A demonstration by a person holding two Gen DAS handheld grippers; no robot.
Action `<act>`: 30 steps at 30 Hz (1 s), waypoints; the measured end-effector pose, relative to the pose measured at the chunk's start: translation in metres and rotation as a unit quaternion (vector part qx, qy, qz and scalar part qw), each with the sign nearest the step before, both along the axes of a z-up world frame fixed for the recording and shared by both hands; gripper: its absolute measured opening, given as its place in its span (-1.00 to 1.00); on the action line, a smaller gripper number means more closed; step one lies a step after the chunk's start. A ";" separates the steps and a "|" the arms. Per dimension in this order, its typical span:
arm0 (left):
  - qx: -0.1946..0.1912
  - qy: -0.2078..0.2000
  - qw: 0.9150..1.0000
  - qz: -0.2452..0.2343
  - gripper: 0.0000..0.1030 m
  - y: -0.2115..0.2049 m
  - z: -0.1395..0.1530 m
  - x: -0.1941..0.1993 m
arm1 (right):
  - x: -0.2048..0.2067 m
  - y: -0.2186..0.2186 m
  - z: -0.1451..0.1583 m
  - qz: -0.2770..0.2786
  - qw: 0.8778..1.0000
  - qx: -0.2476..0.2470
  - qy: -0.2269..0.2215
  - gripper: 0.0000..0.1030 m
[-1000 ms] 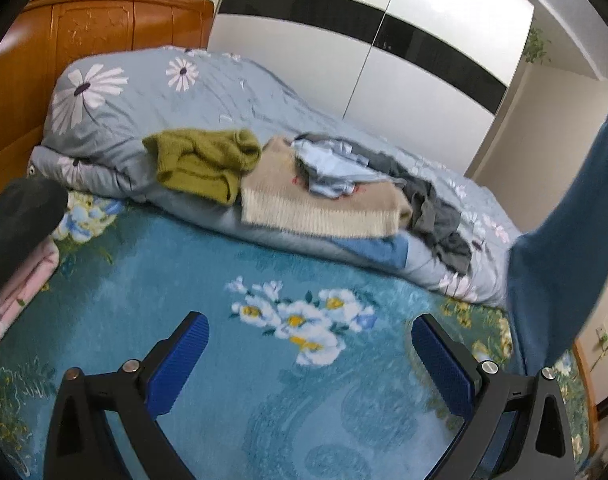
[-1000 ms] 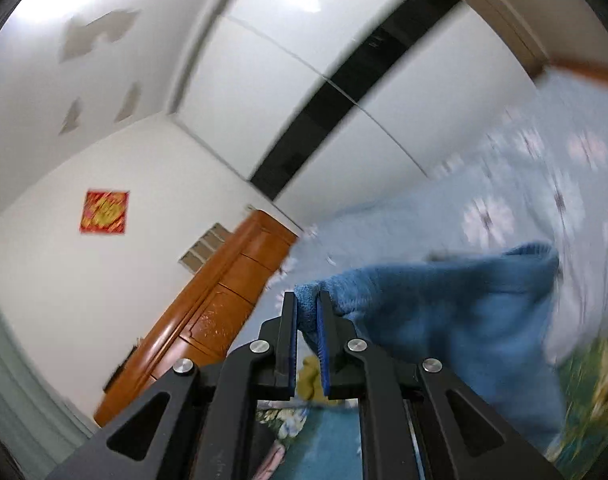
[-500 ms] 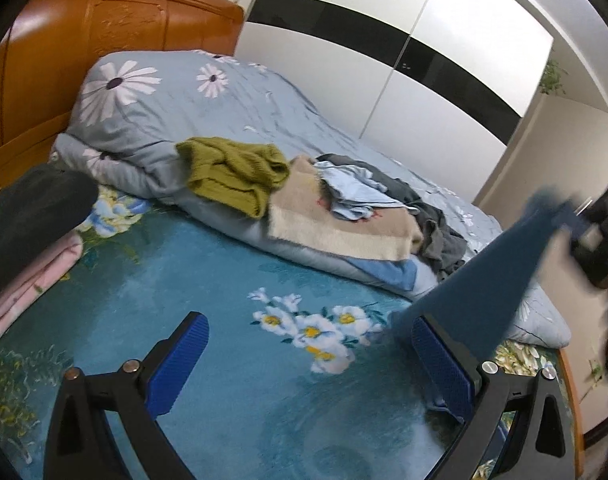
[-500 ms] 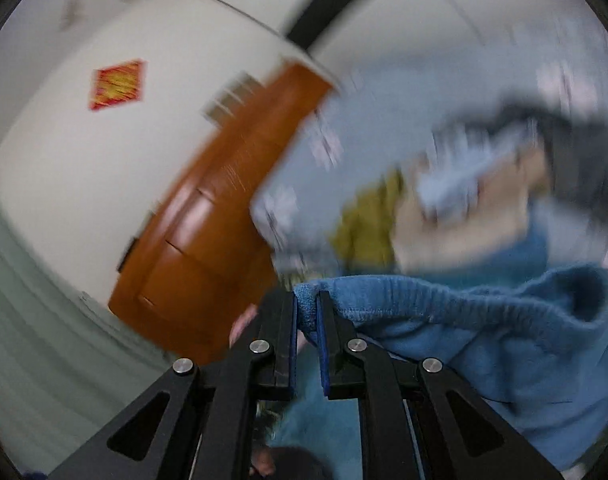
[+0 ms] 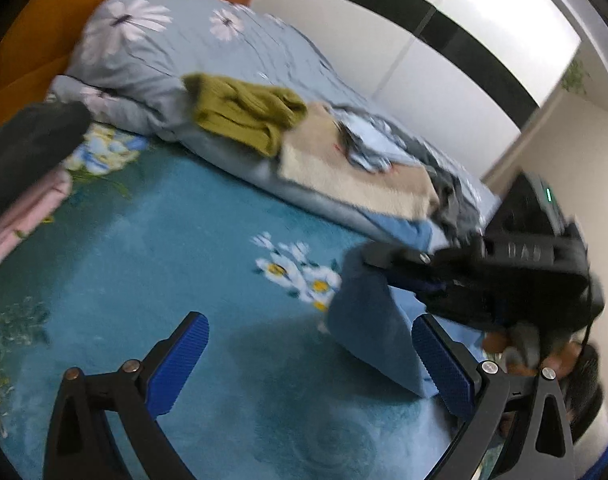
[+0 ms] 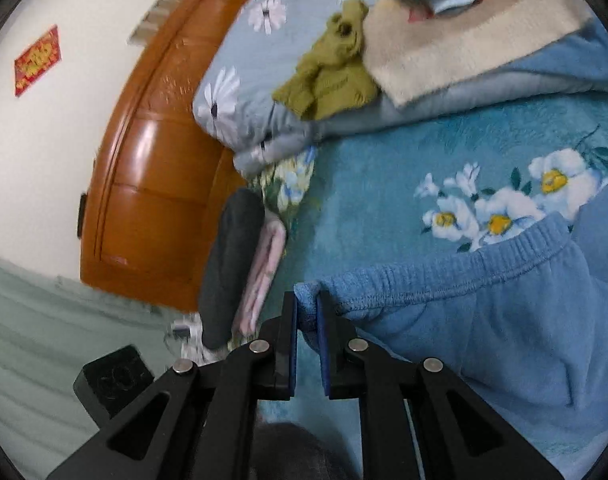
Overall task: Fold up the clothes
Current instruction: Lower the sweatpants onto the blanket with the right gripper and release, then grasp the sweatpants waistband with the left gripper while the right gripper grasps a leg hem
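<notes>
Your blue sweatpants point(image 6: 483, 320): soft fleece, ribbed elastic waistband, draped on teal floral blanket point(image 5: 164, 260) near white flower print. Waistband runs left to right across right wrist view, rising toward right. Your right gripper point(image 6: 307, 316) pinches waistband's left corner, jaws just easing slightly apart, cloth between pads. Your left gripper point(image 5: 307, 360) spread wide, empty, hovering just beside garment.

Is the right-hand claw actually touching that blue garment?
Touching. The right wrist view shows the right gripper pinching the blue garment's ribbed edge between its pads.
</notes>
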State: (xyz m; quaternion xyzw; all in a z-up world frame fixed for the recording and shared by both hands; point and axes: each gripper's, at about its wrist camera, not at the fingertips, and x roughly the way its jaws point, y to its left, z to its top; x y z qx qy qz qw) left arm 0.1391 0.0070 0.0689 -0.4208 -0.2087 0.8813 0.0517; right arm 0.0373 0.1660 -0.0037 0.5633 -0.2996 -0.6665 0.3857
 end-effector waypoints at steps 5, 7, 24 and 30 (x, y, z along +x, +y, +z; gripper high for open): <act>0.009 -0.035 0.999 -0.019 1.00 0.019 -0.025 -0.010 | -0.004 0.015 0.004 0.013 0.998 0.062 0.020 -0.34; 0.005 -0.049 0.999 -0.020 1.00 0.021 -0.032 -0.015 | -0.001 0.029 0.007 -0.001 0.998 0.065 0.027 -0.23; 0.033 -0.257 0.962 0.090 0.59 0.010 -0.127 -0.033 | 0.169 0.299 -0.037 -0.356 0.911 0.203 -0.040 -0.22; 0.056 -0.263 0.955 0.124 0.29 0.002 -0.140 -0.029 | 0.198 0.280 -0.008 -0.336 0.924 0.183 0.010 -0.22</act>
